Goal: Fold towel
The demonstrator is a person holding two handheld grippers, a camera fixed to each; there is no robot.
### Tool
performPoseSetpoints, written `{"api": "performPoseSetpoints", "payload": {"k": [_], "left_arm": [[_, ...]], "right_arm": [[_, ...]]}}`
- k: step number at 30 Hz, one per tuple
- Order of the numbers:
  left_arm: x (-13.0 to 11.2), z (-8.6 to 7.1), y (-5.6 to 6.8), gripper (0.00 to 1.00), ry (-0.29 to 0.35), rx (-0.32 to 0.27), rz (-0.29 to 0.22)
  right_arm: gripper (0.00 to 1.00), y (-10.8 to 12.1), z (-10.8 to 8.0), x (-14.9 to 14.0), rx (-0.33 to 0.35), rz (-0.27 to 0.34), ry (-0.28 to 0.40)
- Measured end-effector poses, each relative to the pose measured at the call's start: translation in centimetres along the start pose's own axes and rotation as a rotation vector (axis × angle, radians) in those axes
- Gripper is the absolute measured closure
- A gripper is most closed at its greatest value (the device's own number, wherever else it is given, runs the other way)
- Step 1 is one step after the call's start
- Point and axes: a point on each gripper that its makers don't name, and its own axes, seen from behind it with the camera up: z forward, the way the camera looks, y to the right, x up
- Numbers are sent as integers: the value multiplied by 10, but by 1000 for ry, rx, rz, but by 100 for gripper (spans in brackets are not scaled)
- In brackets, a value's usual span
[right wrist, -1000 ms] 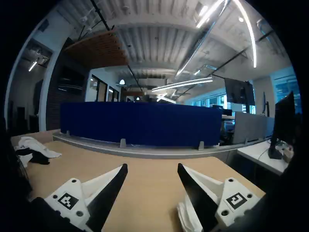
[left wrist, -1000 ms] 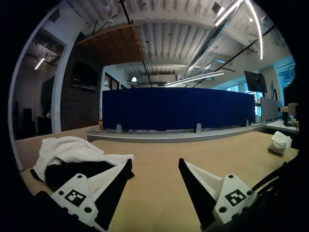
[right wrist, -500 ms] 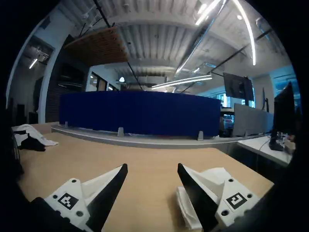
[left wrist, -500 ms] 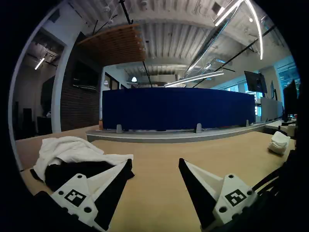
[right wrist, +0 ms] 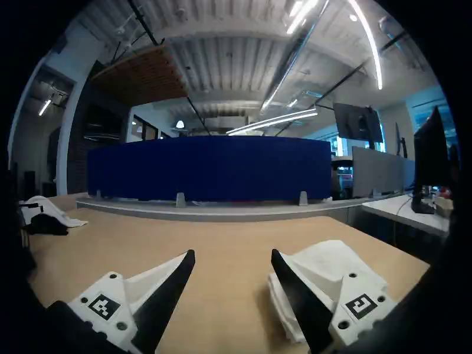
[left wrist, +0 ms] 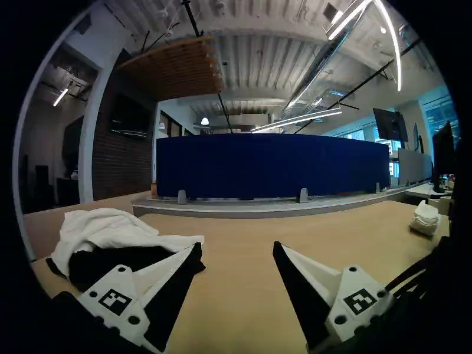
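In the left gripper view, my left gripper (left wrist: pixel 235 253) is open low over the wooden table (left wrist: pixel 248 236), with nothing between its fingers. A loose heap of white and black towels (left wrist: pixel 109 242) lies just past its left finger. A folded white towel (left wrist: pixel 426 217) sits far off at the right edge. In the right gripper view, my right gripper (right wrist: pixel 233 259) is open too, and that folded white towel (right wrist: pixel 324 265) lies behind and beside its right finger. The heap of towels (right wrist: pixel 47 217) shows small at the far left.
A blue partition (left wrist: pixel 268 165) on a grey rail runs along the table's far edge. Desks with monitors (right wrist: pixel 428 159) stand to the right beyond the table edge. Bare tabletop (right wrist: pixel 194 236) stretches between the heap and the folded towel.
The right gripper has drawn back and tilted, so more of the folded white towel now shows beside its right finger. The left gripper has stayed still.
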Motion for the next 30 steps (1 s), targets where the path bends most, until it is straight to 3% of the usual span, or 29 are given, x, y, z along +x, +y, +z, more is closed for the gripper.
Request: {"api": "performPoseSetpoints", "payload": {"k": [30], "left_arm": [[0,-1,0,11,0,0,1]], "right_arm": [[0,-2,-6,9,8,-3,26]]}}
